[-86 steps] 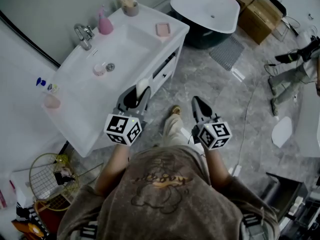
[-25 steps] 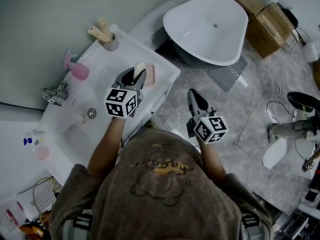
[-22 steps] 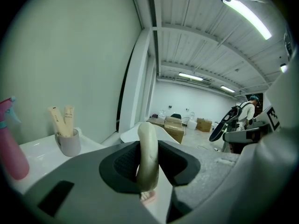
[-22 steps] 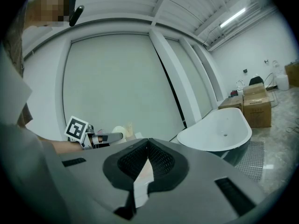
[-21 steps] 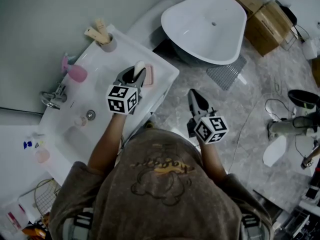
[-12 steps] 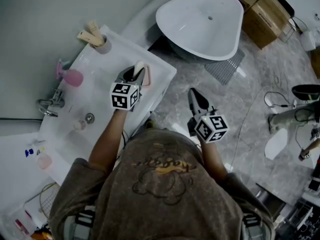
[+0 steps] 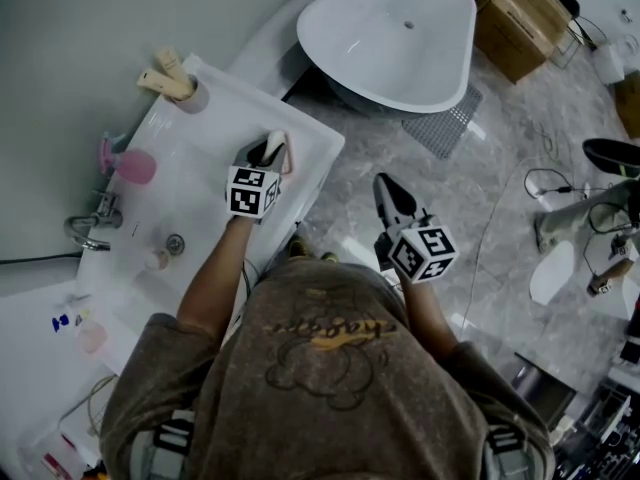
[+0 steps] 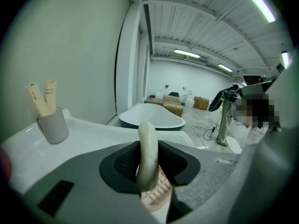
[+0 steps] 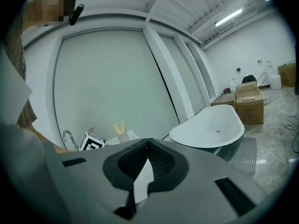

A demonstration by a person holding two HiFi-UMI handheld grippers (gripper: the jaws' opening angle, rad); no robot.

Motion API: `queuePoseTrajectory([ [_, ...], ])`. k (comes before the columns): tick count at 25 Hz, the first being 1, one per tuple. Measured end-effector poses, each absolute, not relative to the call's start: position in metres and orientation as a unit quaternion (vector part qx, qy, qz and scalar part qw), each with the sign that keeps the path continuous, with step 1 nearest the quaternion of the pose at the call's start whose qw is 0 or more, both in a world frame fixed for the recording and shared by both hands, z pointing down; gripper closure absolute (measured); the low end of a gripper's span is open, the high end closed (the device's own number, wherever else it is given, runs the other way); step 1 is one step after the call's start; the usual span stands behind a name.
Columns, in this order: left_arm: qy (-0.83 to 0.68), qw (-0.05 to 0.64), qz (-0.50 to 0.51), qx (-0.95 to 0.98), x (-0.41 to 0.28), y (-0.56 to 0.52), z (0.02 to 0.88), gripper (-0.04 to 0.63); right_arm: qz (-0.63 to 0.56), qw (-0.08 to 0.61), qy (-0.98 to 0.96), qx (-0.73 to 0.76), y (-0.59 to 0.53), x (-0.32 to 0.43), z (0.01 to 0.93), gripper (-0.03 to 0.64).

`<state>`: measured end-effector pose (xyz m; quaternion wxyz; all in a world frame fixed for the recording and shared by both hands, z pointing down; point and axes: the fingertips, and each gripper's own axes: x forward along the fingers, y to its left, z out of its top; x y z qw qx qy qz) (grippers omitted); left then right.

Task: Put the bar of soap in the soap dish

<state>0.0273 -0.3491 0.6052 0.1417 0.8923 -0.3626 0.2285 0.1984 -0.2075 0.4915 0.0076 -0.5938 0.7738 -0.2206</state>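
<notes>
My left gripper [image 7: 268, 149] is shut on a pale bar of soap [image 7: 277, 143], which stands on edge between the two jaws [image 8: 147, 155]. It hangs low over the right end of the white vanity counter [image 7: 215, 133]. Directly under the jaws lies the pink ribbed soap dish [image 8: 155, 199], mostly covered by the gripper in the head view, with only a pink edge of the dish [image 7: 291, 155] showing. I cannot tell whether the soap touches the dish. My right gripper [image 7: 384, 184] hangs over the floor beside the vanity, shut with nothing in it [image 9: 148, 142].
A grey cup with two tubes [image 7: 186, 90] stands at the counter's far corner. A pink pump bottle [image 7: 129, 165] and the tap [image 7: 84, 230] are at the basin's left. A white bathtub [image 7: 395, 23] and cardboard boxes [image 7: 520, 18] stand beyond.
My left gripper has come down with the soap until it is just over the pink dish. The right gripper has hardly moved.
</notes>
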Motion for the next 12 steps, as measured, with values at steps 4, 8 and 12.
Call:
queuePoseTrajectory([
  [4,-0.351,0.143,0.251,0.891,0.030,-0.349,0.623,0.486,-0.224,0.007,0.770,-0.597,-0.211,0.201,0.494,0.618],
  [8,-0.346,0.144,0.268,0.888,0.031,-0.348,0.636,0.485,-0.226,0.005,0.768,-0.599,-0.214,0.203,0.495,0.618],
  [12,-0.342,0.135,0.280,0.887,0.032,-0.346,0.638,0.485,-0.226,0.004,0.769,-0.599,-0.217,0.204,0.495,0.618],
])
